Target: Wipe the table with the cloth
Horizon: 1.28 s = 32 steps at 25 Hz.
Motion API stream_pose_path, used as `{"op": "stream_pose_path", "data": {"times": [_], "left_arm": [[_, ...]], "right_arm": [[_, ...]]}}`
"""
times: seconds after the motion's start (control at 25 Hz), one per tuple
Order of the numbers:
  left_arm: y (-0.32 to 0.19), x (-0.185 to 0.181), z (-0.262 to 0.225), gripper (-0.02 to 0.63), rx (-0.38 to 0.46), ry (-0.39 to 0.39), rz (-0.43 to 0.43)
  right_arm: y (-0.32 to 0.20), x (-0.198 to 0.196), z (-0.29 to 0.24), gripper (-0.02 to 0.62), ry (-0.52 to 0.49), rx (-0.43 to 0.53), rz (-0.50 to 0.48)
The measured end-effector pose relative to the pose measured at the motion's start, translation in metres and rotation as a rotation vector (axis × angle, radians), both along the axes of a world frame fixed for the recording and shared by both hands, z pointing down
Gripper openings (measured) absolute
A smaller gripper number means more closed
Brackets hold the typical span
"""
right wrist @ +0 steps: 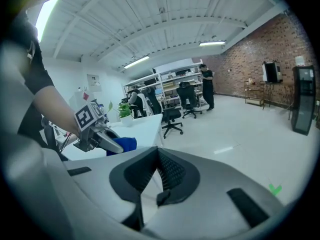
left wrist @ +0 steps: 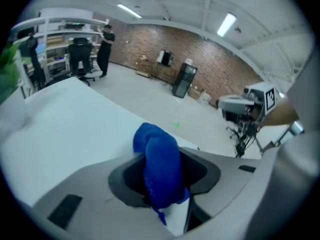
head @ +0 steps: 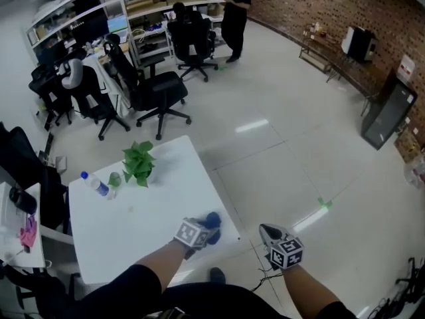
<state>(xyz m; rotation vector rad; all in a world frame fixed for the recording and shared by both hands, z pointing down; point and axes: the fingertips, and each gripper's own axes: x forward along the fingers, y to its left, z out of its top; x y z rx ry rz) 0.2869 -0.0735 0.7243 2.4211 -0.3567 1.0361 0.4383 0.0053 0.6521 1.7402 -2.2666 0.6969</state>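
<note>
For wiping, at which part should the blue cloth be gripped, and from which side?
Probably the bunched ridge of the blue cloth, from above on the near side of the table, as the left gripper holds it. It stands up there as one thick fold, so the jaws close across it.

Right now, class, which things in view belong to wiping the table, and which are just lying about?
Belongs to the job:
blue cloth, held by the left gripper
white table

Just lying about:
potted plant
water bottle
black office chair
</note>
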Motion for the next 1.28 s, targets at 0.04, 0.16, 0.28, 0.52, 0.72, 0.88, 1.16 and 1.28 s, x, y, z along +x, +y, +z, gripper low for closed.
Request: {"op": "stream_pose_path", "data": {"times": [0.04,0.16,0.28,0.52,0.72,0.88,1.16,1.28], "left_arm": [[-0.008,-0.007,-0.008,0.153,-0.041,0.061,-0.066],[-0.037,-0.043,-0.034,0.152,-0.151,0.227,-0.255],[-0.069,-0.101,-0.047,0.150,-0.211,0.341,-0.408],[-0.127,-0.237,-0.035,0.149,-0.365,0.527,-0.666],[-0.172,-0.338,-0.015,0.147,-0.425,0.570,-0.775],[-0.197,-0.381,0.009,0.146,-0.475,0.517,-0.827],[-0.206,-0.398,0.040,0.133,-0.521,0.320,-0.873],[-0.209,-0.395,0.039,0.127,-0.510,0.246,-0.882]], "right_arm": [[-0.007,-0.007,0.002,0.011,-0.004,0.003,-0.014],[-0.029,-0.038,0.010,0.011,-0.013,0.000,-0.061],[-0.053,-0.083,0.015,0.011,-0.012,-0.002,-0.115],[-0.100,-0.180,0.019,0.011,0.029,-0.014,-0.199],[-0.120,-0.252,0.021,0.011,0.065,-0.050,-0.233],[-0.128,-0.296,0.028,0.011,0.094,-0.096,-0.280],[-0.133,-0.332,0.029,0.011,0.090,-0.120,-0.337],[-0.129,-0.330,0.030,0.011,0.094,-0.131,-0.342]]}}
